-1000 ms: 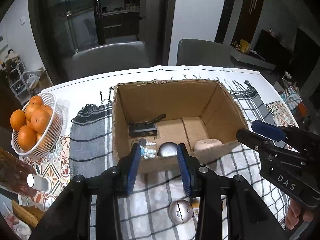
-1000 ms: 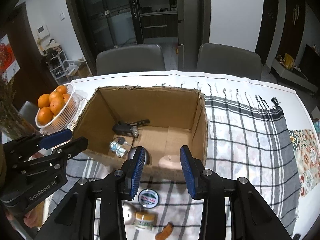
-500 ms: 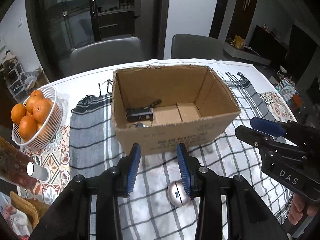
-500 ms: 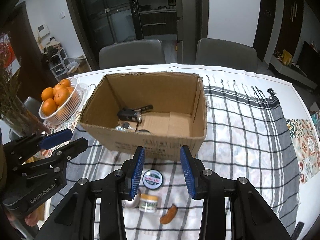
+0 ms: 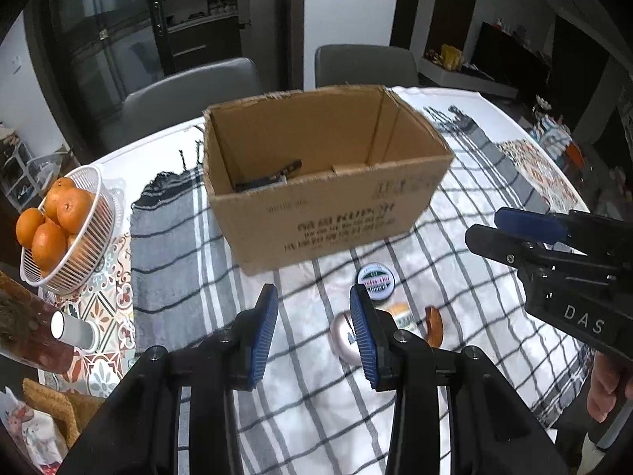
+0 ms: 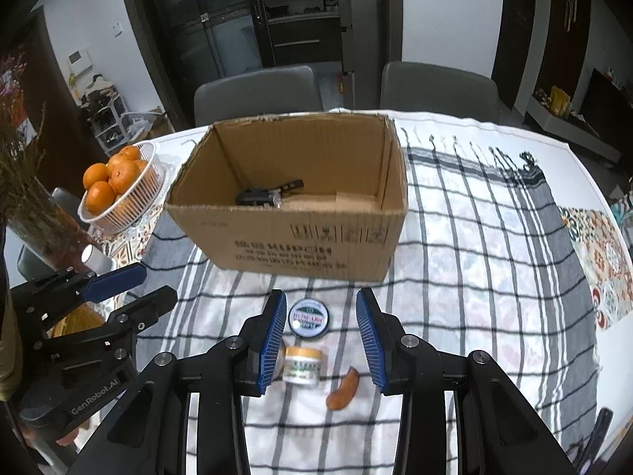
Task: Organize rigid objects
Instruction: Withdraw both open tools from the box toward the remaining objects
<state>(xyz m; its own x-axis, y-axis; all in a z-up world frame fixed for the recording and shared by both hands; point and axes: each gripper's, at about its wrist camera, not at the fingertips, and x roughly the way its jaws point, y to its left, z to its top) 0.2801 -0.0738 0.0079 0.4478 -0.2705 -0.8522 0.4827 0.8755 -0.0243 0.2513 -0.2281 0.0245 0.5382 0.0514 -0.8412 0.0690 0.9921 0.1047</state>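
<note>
An open cardboard box (image 5: 336,213) (image 6: 300,245) stands on the checked cloth; a black tool (image 6: 269,194) lies inside. In front of it lie a round tin with a green label (image 6: 309,318) (image 5: 374,280), a small cream jar (image 6: 302,366) (image 5: 401,314), a silver dome-shaped object (image 5: 343,338) and an orange-brown piece (image 6: 343,392) (image 5: 434,326). My right gripper (image 6: 321,334) is open and empty, hovering over the tin and jar. My left gripper (image 5: 313,328) is open and empty, just left of the silver object.
A white basket of oranges (image 5: 65,229) (image 6: 118,190) sits left of the box. A vase with dried flowers (image 6: 35,213) and a white cylinder (image 5: 73,330) stand at the left edge. Two grey chairs (image 6: 257,91) are behind the table.
Both grippers have pulled back from over the box toward the near side of the table and lower. The tin, jar and orange-brown piece now show in the left wrist view.
</note>
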